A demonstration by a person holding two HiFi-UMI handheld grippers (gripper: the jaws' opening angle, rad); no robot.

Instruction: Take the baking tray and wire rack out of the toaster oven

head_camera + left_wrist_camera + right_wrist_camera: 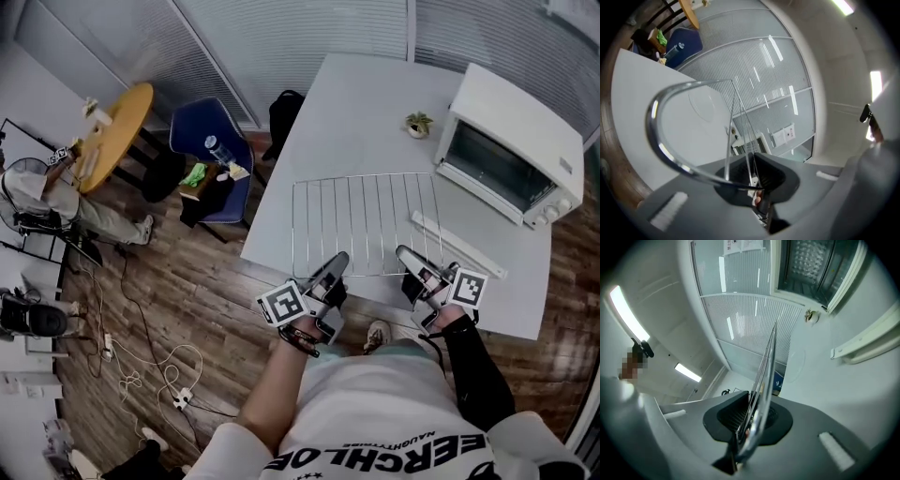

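Currently the rack (366, 220) is out of the oven (511, 145) at 2 o'clock, flat over the white worktop (356, 112) toward 6 o'clock, with left gripper (337, 261) and right gripper (405, 253) fingers each pinching its near wire. Next probably: set it down, let go, then find the tray, which I can't make out. Wood floor (169, 291), blue chair (211, 155) and yellow table (117, 131) sit at 9–10 o'clock.
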